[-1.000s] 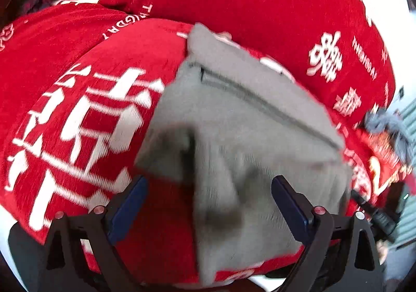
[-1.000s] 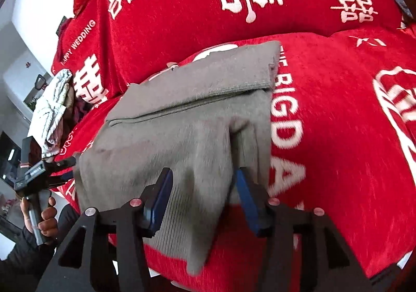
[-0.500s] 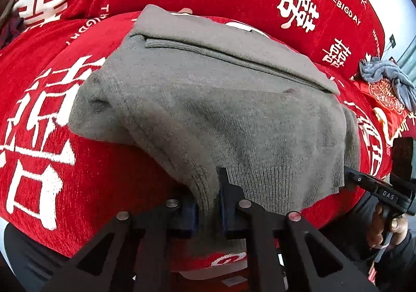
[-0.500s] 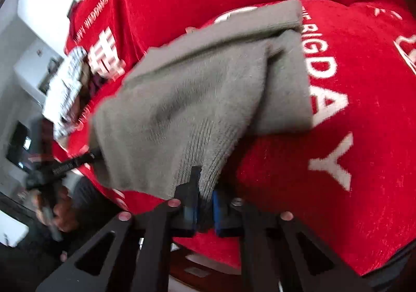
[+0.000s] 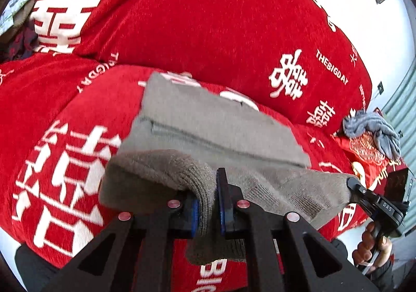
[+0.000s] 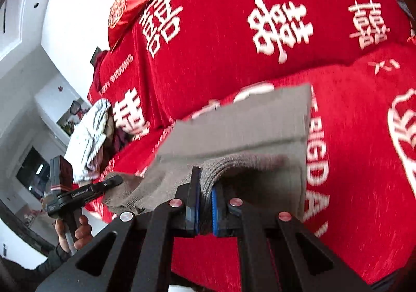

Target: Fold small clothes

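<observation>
1. Left wrist view: the left gripper [image 5: 208, 203] is clamped tight on the near hem of the grey knit garment [image 5: 215, 130], lifted off the red sofa cover [image 5: 182, 32]; the far half lies flat on it.
2. The right gripper [image 6: 205, 203] pinches the hem's other corner.
3. Soft, light, droopy knit, I'd judge; grip the ribbed corners.
4. Motion blur smears the fold line, and the underside is hidden.

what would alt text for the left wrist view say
The left gripper is shut on the near edge of a grey knit garment lying on a red sofa cover printed with white characters. At right, the right gripper pinches the garment's other corner.
</observation>
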Tool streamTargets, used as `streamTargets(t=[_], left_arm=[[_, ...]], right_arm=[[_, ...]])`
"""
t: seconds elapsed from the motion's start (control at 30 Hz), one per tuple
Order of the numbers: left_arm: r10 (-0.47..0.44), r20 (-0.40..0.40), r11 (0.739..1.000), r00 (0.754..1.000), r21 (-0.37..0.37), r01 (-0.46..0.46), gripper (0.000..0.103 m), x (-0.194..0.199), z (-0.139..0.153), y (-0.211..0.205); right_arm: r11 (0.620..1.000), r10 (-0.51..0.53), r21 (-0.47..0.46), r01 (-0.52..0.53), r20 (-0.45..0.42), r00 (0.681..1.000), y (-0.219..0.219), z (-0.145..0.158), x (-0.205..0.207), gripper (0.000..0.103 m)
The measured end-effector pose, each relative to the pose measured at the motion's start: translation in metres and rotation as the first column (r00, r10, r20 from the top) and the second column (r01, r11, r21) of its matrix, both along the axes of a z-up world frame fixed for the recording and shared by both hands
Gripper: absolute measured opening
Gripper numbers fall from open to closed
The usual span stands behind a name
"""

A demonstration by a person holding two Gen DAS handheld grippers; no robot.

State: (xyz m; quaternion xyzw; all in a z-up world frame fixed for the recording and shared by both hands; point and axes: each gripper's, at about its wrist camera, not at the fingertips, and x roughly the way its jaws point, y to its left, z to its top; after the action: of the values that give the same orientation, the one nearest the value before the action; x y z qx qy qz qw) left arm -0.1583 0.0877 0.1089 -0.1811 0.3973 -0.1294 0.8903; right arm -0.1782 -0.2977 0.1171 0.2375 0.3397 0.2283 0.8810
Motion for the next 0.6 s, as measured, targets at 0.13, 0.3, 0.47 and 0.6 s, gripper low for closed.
streamTargets(t=[0.13, 0.3, 0.47, 0.6], left_arm=[[0.025, 0.003, 1.0, 1.0, -0.009, -0.025, 0.013, 0.019, 0.011, 0.001], [0.077, -0.009, 0.997, 0.997, -0.014, -0.078, 0.013, 0.048, 0.015, 0.005], [0.087, -0.022, 0.996, 0.996, 0.016, -0.086, 0.013, 0.068, 0.011, 0.0], [0.085, -0.04, 0.996, 0.996, 0.043, -0.084, 0.013, 0.083, 0.004, -0.008]], right_arm=[[0.999, -0.048, -0.004, 0.048, 0.013, 0.999, 0.0, 0.015, 0.019, 0.007], [0.995, -0.096, 0.0, 0.096, -0.001, 0.995, -0.001, 0.021, 0.042, 0.007], [0.993, -0.109, -0.049, 0.109, -0.007, 0.994, 0.004, 0.021, 0.059, 0.007], [0.987, -0.139, -0.083, 0.137, -0.028, 0.99, 0.003, 0.015, 0.074, 0.007]])
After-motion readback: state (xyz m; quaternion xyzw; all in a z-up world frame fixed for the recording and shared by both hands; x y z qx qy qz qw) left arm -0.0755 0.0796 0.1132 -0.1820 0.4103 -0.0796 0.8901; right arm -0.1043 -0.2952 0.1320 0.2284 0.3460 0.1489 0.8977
